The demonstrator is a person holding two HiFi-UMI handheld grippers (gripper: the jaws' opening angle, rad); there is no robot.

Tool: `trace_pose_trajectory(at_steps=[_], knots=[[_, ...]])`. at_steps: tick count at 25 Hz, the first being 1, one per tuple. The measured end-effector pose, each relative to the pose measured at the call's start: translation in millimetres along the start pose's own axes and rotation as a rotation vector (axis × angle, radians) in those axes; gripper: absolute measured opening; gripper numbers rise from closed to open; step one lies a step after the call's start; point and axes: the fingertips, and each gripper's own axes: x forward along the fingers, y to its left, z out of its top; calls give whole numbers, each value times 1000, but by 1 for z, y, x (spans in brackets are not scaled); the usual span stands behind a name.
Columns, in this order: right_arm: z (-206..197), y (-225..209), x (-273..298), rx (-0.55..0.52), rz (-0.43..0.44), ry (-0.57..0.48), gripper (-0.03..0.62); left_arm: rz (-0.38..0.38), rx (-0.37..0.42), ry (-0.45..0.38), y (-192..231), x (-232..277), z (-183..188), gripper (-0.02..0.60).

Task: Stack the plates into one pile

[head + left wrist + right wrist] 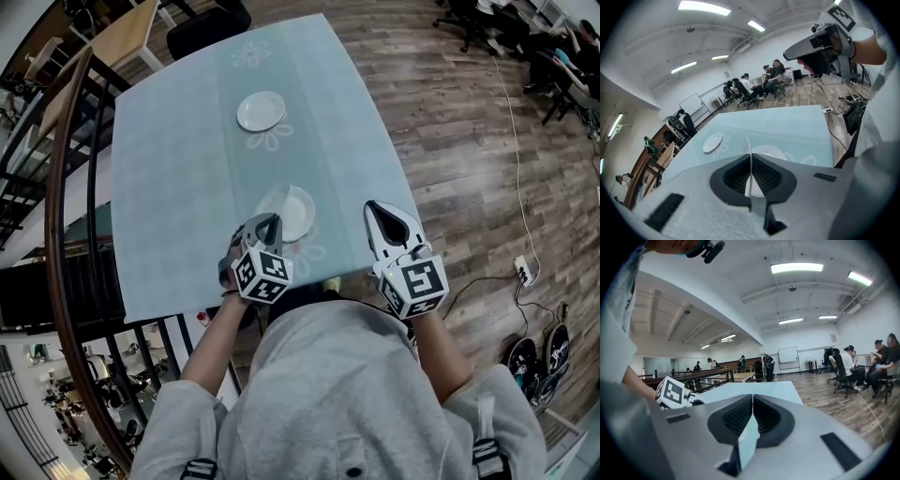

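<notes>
One white plate (261,111) lies at the far middle of the pale blue table (169,187); the left gripper view shows that plate (713,142) too. A second white plate (300,214) lies near the front edge and shows again (769,152) just past the left jaws. My left gripper (267,225) is shut on the rim of a third plate (749,157), held on edge so only a thin white line runs up between the jaws. My right gripper (377,211) hangs shut and empty over the table's near right edge, to the right of the near plate.
A dark curved railing (66,187) runs along the table's left side. Wooden floor (469,159) with cables and a power strip (523,270) lies to the right. People sit on office chairs (745,91) far beyond the table.
</notes>
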Motion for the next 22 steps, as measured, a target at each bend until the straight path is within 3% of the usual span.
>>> trace_pose_trajectory(at_steps=[14, 22], knots=[[-11, -12, -8, 28, -42, 28, 28, -225, -4, 77, -74, 41, -18, 32], [-10, -19, -3, 22, -45, 43, 28, -311, -31, 113, -96, 55, -28, 40]])
